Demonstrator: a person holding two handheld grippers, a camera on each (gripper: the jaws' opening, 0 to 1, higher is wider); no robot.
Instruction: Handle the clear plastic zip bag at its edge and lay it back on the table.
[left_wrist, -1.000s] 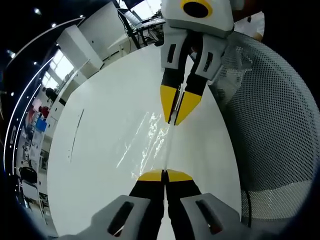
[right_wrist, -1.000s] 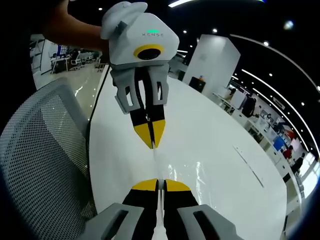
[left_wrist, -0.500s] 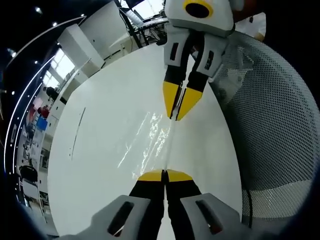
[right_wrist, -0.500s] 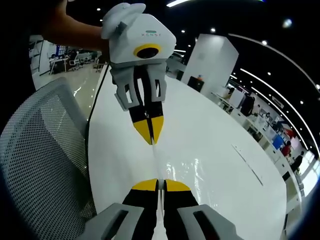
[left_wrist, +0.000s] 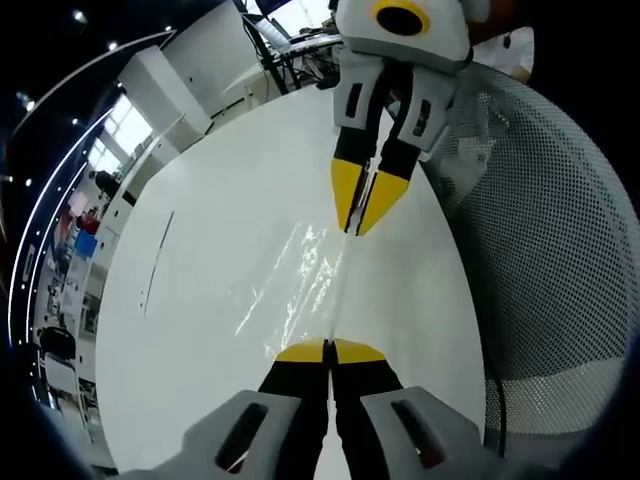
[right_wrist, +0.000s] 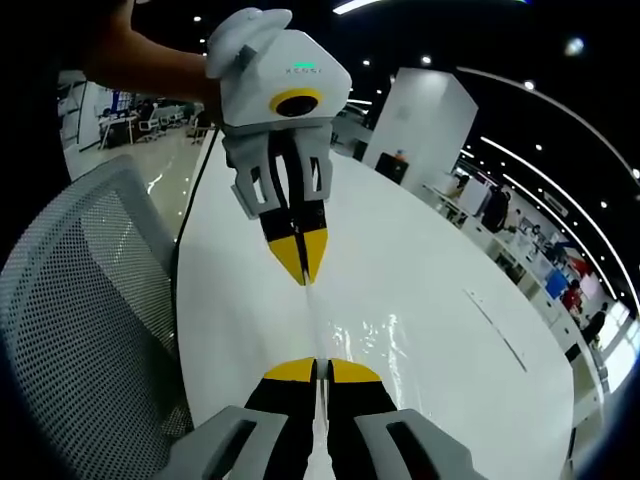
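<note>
The clear plastic zip bag (left_wrist: 300, 285) hangs just above the white table (left_wrist: 190, 340), showing as shiny creases. Its top edge runs as a taut line between both grippers. My left gripper (left_wrist: 327, 350) is shut on one end of that edge, and my right gripper (left_wrist: 358, 230), coming in from the top, is shut on the other end. In the right gripper view the bag (right_wrist: 375, 340) glints to the right of the edge line, with the right gripper (right_wrist: 316, 368) below and the left gripper (right_wrist: 304, 282) above, both pinching the edge.
A grey mesh chair (left_wrist: 560, 250) stands along the table's near side, also seen as the chair (right_wrist: 80, 300). A thin dark line (left_wrist: 155, 265) marks the tabletop. A person's arm (right_wrist: 150, 60) holds the left gripper. Office desks lie far behind.
The two grippers have drawn slightly further apart along the bag's edge, so the stretched line between them is a little longer. Both stay shut on it.
</note>
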